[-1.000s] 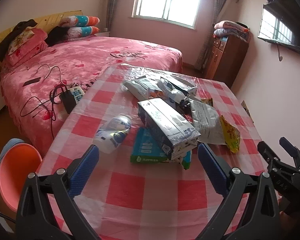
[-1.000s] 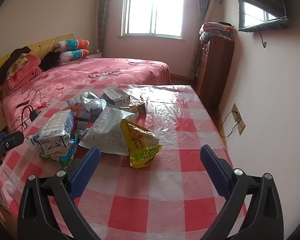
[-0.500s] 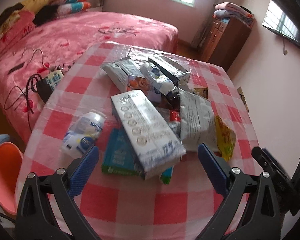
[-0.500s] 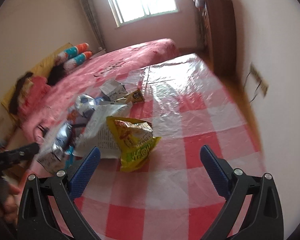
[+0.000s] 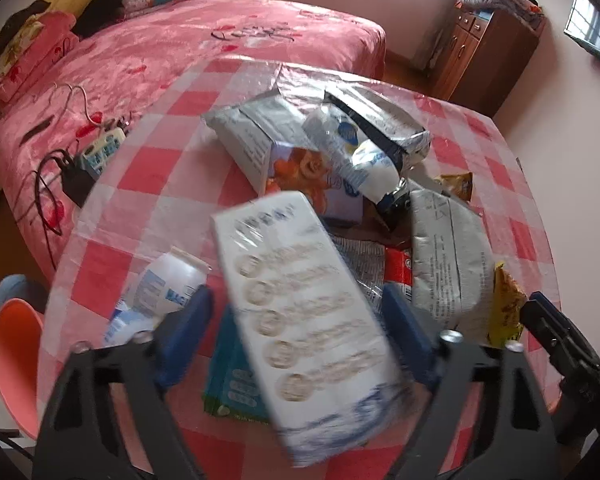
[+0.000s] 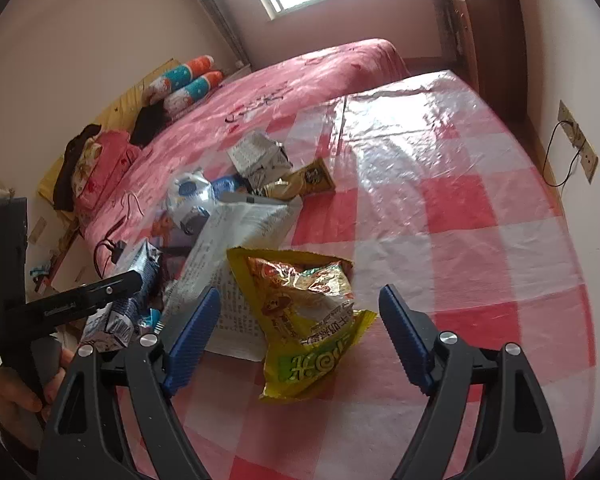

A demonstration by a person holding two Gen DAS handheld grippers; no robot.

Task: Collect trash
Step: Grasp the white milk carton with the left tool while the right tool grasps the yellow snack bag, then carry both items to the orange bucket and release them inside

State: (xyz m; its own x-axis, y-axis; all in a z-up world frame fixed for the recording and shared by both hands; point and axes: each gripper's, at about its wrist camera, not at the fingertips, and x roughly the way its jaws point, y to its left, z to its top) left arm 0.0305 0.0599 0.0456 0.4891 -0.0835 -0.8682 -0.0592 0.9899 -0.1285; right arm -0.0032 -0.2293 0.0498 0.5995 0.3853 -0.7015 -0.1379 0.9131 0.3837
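A heap of trash lies on a red-and-white checked table (image 5: 148,176). My left gripper (image 5: 296,320) is open, its blue pads on either side of a long white carton (image 5: 304,312) that lies on a green packet (image 5: 228,380). A small white bottle (image 5: 160,292) lies just left of it. My right gripper (image 6: 300,336) is open around a yellow snack bag (image 6: 304,320). A grey printed bag (image 6: 236,252) lies beside it; it also shows in the left wrist view (image 5: 448,268).
Other wrappers, a crushed bottle (image 5: 356,152) and a small gold packet (image 6: 316,178) lie farther back. A pink bed (image 5: 180,52) with cables stands behind the table. An orange bin (image 5: 12,360) stands at the table's left. A wooden cabinet (image 5: 492,52) is at the back right.
Both grippers have moved forward and down to the heap. The white carton now lies between the left pads and the yellow bag between the right pads.
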